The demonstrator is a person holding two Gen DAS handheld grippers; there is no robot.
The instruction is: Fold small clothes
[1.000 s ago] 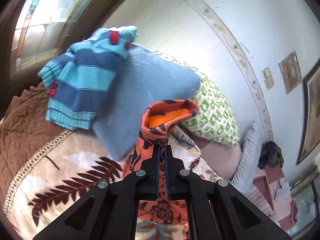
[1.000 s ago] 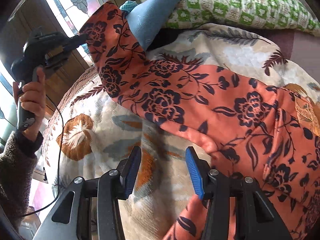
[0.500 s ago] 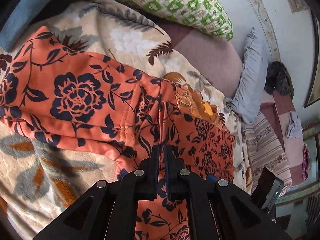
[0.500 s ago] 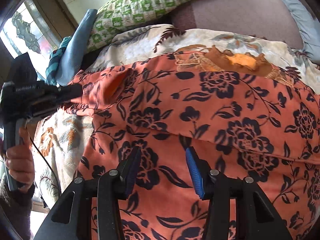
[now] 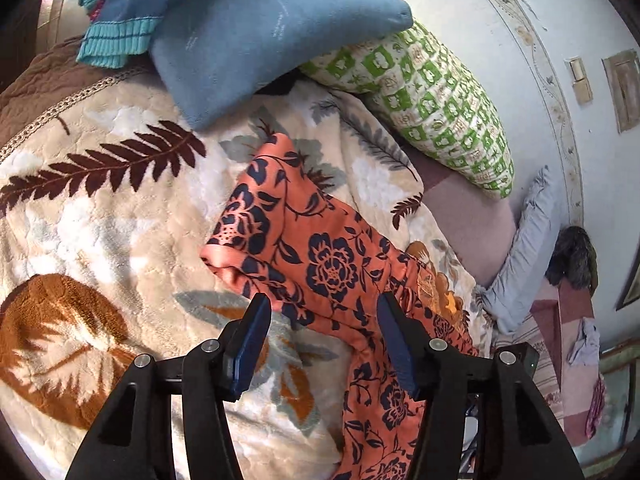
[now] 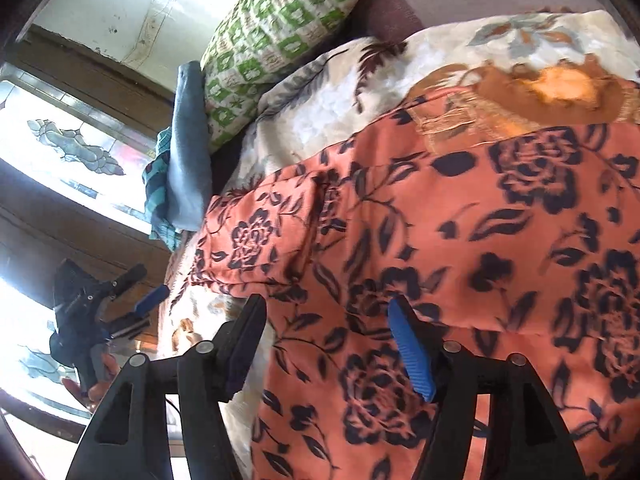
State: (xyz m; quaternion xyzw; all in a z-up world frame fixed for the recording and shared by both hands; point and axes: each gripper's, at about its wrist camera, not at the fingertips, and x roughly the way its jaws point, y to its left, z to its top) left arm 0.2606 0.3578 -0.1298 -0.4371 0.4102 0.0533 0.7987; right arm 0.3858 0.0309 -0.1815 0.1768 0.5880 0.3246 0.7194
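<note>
An orange garment with dark navy flowers (image 5: 320,264) lies on the leaf-patterned blanket (image 5: 100,208), one sleeve folded over its body. My left gripper (image 5: 320,320) hovers above the sleeve's lower edge; its jaws are opening and the blue pads press on nothing. In the right wrist view the same garment (image 6: 460,240) fills the frame, and my right gripper (image 6: 328,320) hangs just over it with jaws opening and no cloth pinched. The left gripper (image 6: 136,304) also shows there, off the garment's left end, held by a hand.
A blue folded cloth (image 5: 260,40) and a blue striped knit (image 5: 132,12) lie at the bed's head beside a green-and-white pillow (image 5: 432,96). A grey pillow (image 5: 524,256) leans by the wall. Stained-glass windows (image 6: 72,148) stand on the left.
The left gripper carried the sleeve across onto the garment, let it go and drew back with jaws apart. The right gripper swung over the garment's body and widened.
</note>
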